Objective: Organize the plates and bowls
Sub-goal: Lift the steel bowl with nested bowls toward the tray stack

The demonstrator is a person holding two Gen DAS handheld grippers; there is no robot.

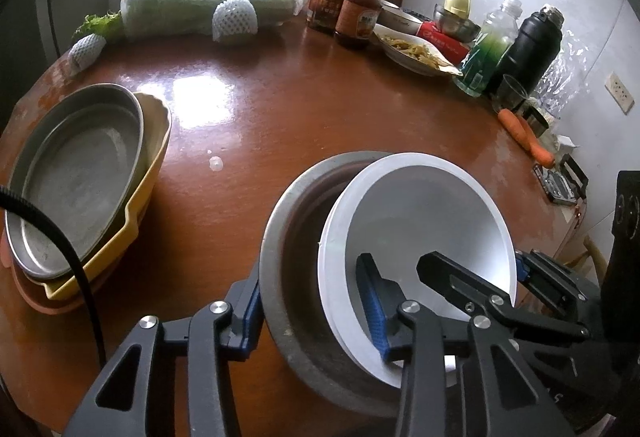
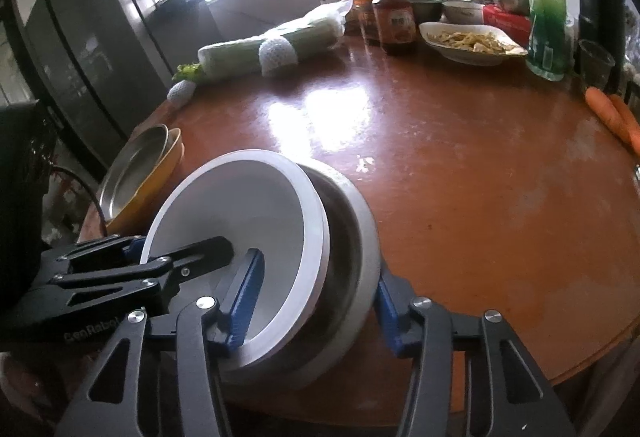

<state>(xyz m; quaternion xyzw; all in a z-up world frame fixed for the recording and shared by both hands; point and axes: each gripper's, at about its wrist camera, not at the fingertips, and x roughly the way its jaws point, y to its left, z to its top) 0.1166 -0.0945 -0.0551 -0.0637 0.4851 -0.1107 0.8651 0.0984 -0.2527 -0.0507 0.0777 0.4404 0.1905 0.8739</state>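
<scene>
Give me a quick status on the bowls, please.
Left gripper and right gripper each straddle both bowl walls, grip unclear. White bowl tilted inside metal bowl. Plate stack apart, to the left.

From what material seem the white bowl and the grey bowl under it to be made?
White bowl: probably plastic or melamine, though glazed ceramic is possible; smooth, evenly white, thin rim, soft sheen.
Grey bowl: probably stainless steel; dull brushed grey, with the brown table reflected on its inner wall.
</scene>
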